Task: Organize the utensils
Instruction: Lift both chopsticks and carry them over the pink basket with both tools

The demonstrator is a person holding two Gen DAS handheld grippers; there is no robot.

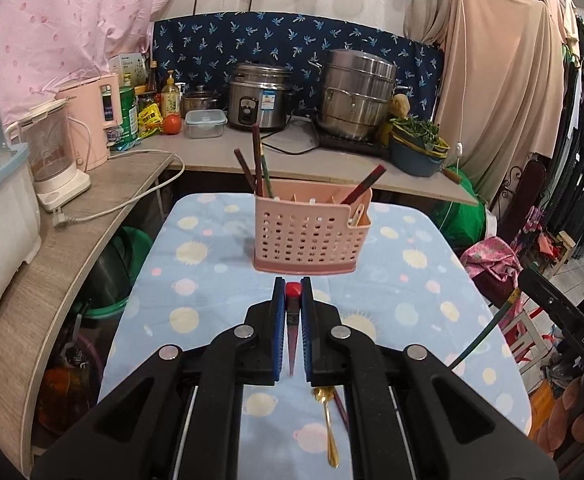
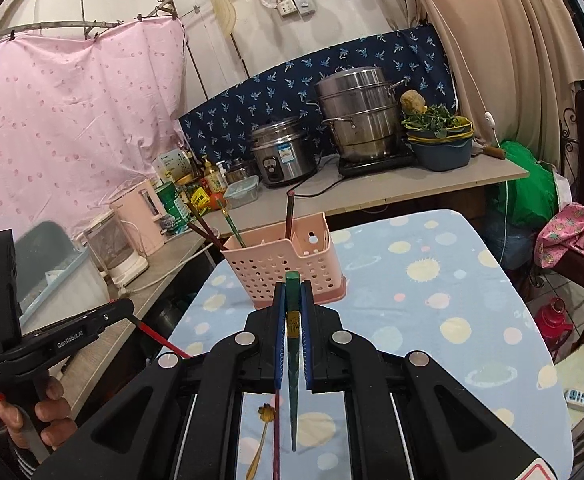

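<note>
- Left gripper [image 1: 293, 289]: fingers clamp a red chopstick [image 1: 292, 320], the pink basket [image 1: 308, 236] just ahead.
- Right gripper [image 2: 293, 292]: fingers clamp a green chopstick [image 2: 293, 360].
- Below the fingers, a gold spoon [image 1: 329, 428] lies on the desk [image 1: 412, 280].

The plastic basket with little holes [image 1: 306, 236] is pink. The soft table cloth [image 1: 212, 280] is light blue with yellow suns and pink dots. One thin chopstick [image 1: 293, 312] is red. Another thin chopstick [image 2: 293, 340] is green. The small spoon [image 1: 328, 428] is gold.
</note>
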